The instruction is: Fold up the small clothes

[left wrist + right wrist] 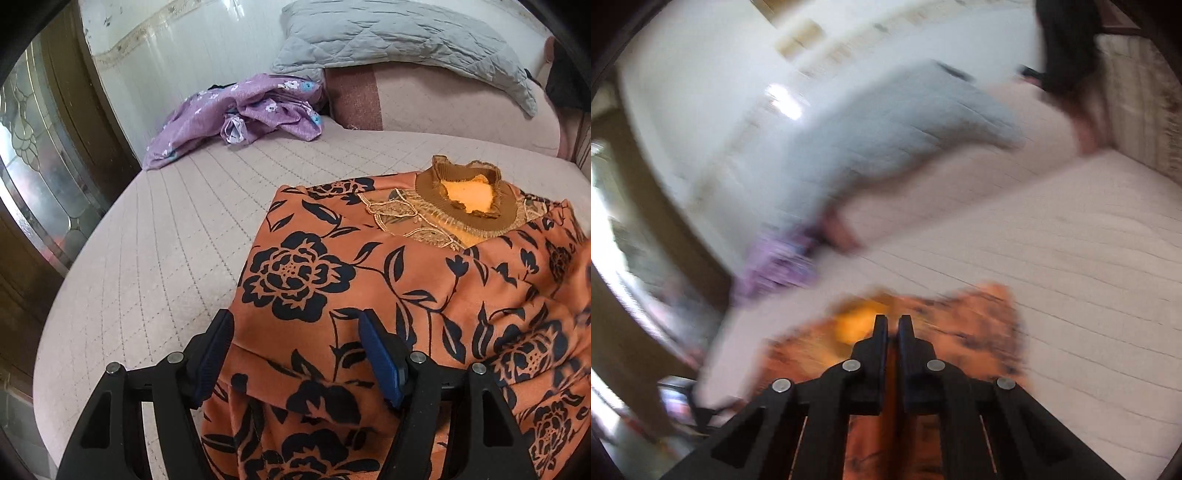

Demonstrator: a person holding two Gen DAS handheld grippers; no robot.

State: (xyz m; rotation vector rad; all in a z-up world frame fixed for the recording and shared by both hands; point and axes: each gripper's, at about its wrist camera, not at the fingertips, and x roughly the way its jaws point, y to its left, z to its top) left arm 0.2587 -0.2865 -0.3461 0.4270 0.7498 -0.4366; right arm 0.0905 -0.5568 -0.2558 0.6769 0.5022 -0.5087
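An orange top with a black flower print lies on the bed, its brown ruffled collar at the far side. My left gripper is open over the garment's left part, one finger at its left edge, the other above the cloth. In the blurred right wrist view my right gripper is shut on a fold of the orange top, with cloth running down between the fingers.
The pale quilted bed cover spreads to the left. A crumpled purple flowered garment lies at the far left. A grey quilted pillow rests on a pink bolster at the back. A glass-panelled door stands left.
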